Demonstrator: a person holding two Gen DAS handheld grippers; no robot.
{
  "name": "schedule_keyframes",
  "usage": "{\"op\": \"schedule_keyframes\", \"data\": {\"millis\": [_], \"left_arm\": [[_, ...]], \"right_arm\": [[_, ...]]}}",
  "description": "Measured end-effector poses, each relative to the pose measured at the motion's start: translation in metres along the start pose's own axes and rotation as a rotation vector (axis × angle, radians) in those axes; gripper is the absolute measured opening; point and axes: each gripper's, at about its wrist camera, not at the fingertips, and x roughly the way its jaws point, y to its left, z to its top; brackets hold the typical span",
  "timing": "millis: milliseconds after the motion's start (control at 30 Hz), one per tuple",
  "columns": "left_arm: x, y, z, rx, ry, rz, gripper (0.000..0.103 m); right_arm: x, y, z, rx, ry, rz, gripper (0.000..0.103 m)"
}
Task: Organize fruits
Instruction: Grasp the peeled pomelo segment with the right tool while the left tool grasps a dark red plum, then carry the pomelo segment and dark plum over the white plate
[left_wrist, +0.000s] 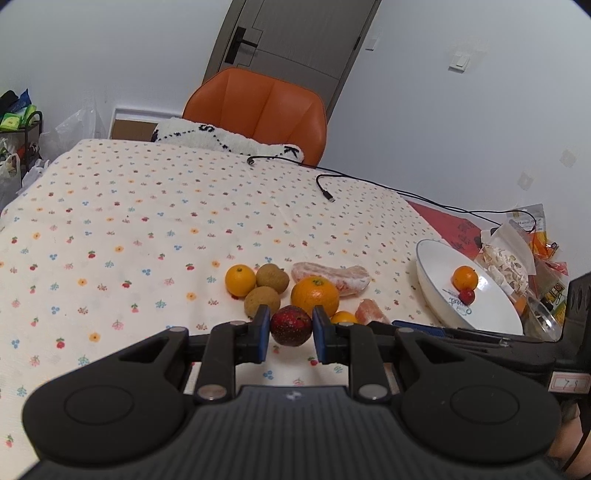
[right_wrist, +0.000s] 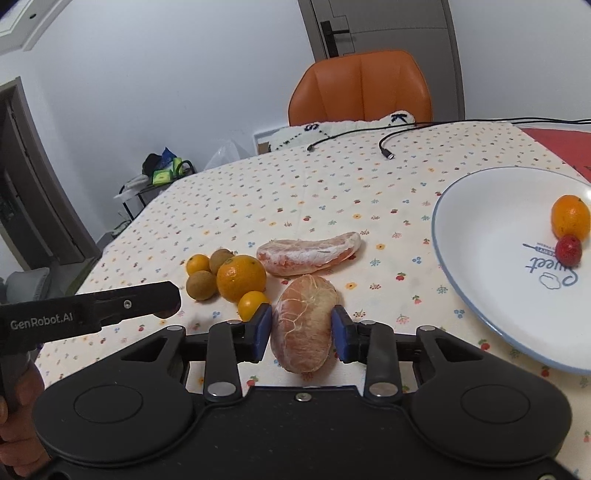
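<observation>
My left gripper (left_wrist: 291, 330) is shut on a dark red round fruit (left_wrist: 291, 325), blue pads touching both its sides, low over the flowered tablecloth. Just beyond lie a large orange (left_wrist: 315, 295), two small oranges (left_wrist: 240, 280), two brown round fruits (left_wrist: 272, 278) and a long peeled pomelo segment (left_wrist: 330, 278). My right gripper (right_wrist: 301, 330) is shut on a second peeled pomelo segment (right_wrist: 304, 325). To the right, a white plate (right_wrist: 480, 229) holds a small orange (right_wrist: 570, 218) and a small red fruit (right_wrist: 569, 250). The left gripper's side hides the dark red fruit in the right wrist view.
An orange chair (left_wrist: 258, 107) with a fluffy white cloth stands at the table's far edge. Two black cables (left_wrist: 325, 188) trail across the far right of the cloth. Snack packets (left_wrist: 517, 258) and a red mat (left_wrist: 443, 221) lie behind the plate.
</observation>
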Motion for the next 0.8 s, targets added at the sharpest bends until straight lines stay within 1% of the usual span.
{"op": "schedule_keyframes", "data": {"millis": [300,433,800], "left_arm": [[-0.013,-0.012,0.002,0.010,-0.019,-0.015,0.023],[-0.017,-0.023,0.004,0.029,-0.029,-0.031,0.023],[-0.011,-0.053,0.006,0.078,-0.025,-0.078,0.022]], "right_arm": [[-0.032,-0.005,0.003,0.026,-0.060,-0.002,0.033],[-0.045,-0.009,0.004,0.036,-0.091,-0.003,0.033],[-0.071,-0.027,0.002,0.059,-0.155,-0.034,0.033]]}}
